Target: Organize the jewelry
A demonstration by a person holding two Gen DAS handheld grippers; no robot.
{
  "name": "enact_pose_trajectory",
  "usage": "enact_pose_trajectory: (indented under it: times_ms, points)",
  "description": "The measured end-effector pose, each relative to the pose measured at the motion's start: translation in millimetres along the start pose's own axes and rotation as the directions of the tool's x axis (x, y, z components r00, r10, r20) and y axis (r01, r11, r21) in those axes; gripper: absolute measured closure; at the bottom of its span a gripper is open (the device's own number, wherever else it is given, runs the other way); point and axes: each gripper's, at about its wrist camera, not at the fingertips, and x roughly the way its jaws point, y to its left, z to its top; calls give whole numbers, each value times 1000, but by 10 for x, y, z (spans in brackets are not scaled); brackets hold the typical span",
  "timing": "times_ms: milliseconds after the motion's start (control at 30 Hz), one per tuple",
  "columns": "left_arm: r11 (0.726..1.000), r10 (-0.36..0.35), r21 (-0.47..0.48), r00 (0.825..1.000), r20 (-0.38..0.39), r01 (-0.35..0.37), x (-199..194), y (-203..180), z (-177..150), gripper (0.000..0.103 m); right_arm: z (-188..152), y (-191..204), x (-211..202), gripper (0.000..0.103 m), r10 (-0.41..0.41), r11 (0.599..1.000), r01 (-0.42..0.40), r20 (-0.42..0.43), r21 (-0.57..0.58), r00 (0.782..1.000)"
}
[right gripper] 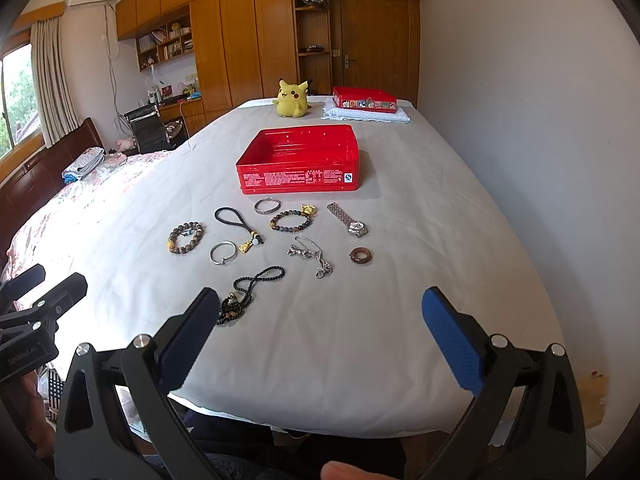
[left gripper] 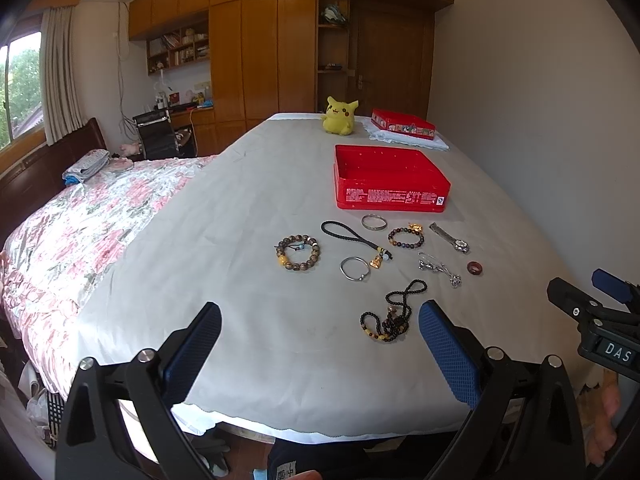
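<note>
Both sets of tongs hover above the near edge of the white-clothed table (right gripper: 400, 320), each spread wide with nothing between its blue pads. The left tongs (left gripper: 320, 320) point toward the jewelry from the left; the right tongs (right gripper: 320, 308) sit beside them, and each shows at the edge of the other's view.

The open red rectangular tin box (right gripper: 298, 160) stands in the middle of the table, empty as far as its inside can be seen. Just in front of it the jewelry lies spread out in loose rows, each piece apart from the others. Nearest the box are a silver band bangle (right gripper: 267, 205), a dark beaded bracelet with a gold charm (right gripper: 291, 219) and a silver metal wristwatch (right gripper: 348, 220). To the left lie a black braided cord loop with a gold pendant (right gripper: 236, 226) and a brown wooden-bead bracelet with one yellow bead (right gripper: 185, 238). Closer in are a thin silver wire bangle (right gripper: 223, 253), a tangled silver chain necklace (right gripper: 310, 258) and a small reddish-brown ring (right gripper: 361, 256). Nearest the tongs lies a long black bead necklace (right gripper: 248, 292), bunched at its near end, close to the right tongs' left finger.

At the far end sit a yellow Pikachu plush toy (right gripper: 292, 99) and what seems to be the red tin lid (right gripper: 364, 100) on a folded white cloth (right gripper: 366, 115).
</note>
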Motion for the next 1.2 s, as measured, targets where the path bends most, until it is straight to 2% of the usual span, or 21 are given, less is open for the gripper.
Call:
enact_pose_trajectory:
  times_ms: [1200]
  points:
    - [1000, 4, -5, 1000, 4, -4, -3, 26, -3, 4, 33, -15, -20, 3, 4, 1000, -4, -2, 4, 1000]
